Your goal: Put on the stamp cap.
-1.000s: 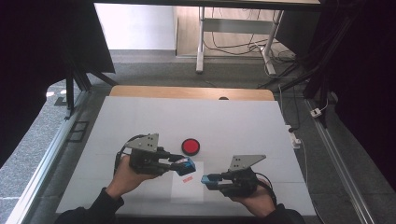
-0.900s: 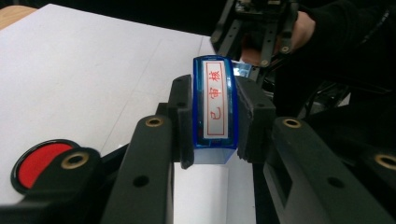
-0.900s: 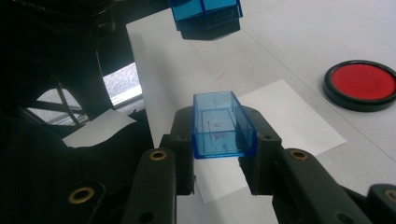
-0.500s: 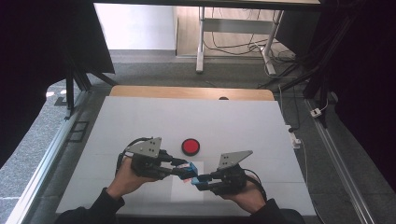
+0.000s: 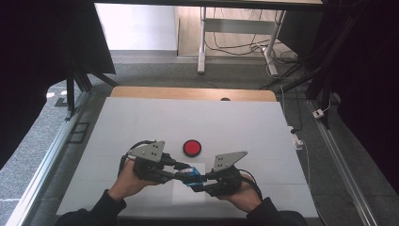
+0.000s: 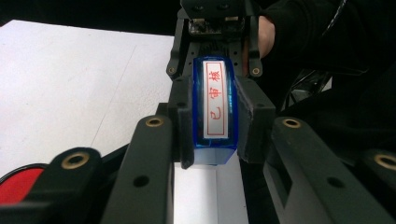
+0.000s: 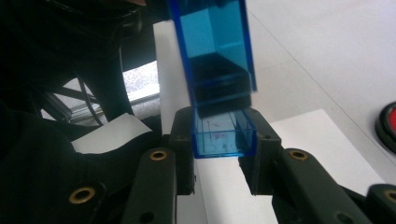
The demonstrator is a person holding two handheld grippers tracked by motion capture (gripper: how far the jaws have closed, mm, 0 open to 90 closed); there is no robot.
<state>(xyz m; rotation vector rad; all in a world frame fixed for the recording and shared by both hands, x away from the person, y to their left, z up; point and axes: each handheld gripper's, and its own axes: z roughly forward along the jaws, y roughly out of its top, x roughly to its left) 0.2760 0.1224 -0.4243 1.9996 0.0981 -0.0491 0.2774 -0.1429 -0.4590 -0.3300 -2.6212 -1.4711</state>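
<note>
black gripper [image 5: 186, 175], grey plate, dark sleeves

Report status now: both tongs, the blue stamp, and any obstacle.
Left tongs shut on blue stamp. Right tongs shut on its clear blue cap. Red button beside, not blocking.

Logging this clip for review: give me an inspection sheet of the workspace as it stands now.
Surface: white table, wooden strip at far edge.
Job's things: blue stamp with red characters, gripped at both ends above a white paper.
Clutter: red disc on the table beyond the stamp.
Grippers: left gripper and right gripper both shut on the stamp, tips meeting.
Cables: one trails from each gripper; more on the floor beyond the table.
Surroundings: dark curtains on both sides, desk legs behind.
</note>
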